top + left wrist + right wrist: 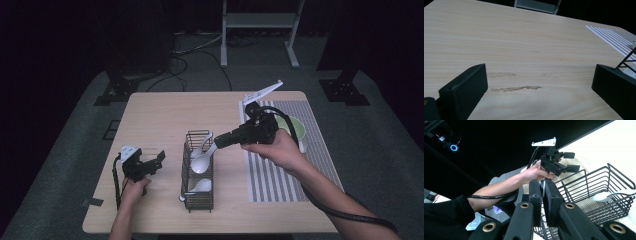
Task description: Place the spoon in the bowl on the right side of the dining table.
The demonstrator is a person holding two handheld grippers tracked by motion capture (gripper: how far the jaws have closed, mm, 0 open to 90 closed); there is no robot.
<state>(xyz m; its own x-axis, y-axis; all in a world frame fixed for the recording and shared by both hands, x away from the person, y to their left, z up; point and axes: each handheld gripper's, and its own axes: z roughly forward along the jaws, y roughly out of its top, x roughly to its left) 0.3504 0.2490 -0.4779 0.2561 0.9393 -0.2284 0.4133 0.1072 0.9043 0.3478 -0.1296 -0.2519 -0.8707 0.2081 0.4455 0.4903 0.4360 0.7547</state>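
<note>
A pale wooden worktop (165, 110) carries a wire basket (199, 172) of white spoons. The right tool (218, 141) pinches one spoon (202, 161) by its thin handle; it looks glossy, light, probably slippery and breakable, so the handle's middle seems safest. The left tool (159, 159) rests spread, holding nothing.

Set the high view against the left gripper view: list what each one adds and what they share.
High view adds: the right gripper shut on a white spoon at the wire basket, another spoon lying in it, and a green bowl. Left gripper view adds: pale scuff marks on the wood between its open jaws. Shared: the wooden table, the striped mat, the left gripper and the basket.
</note>
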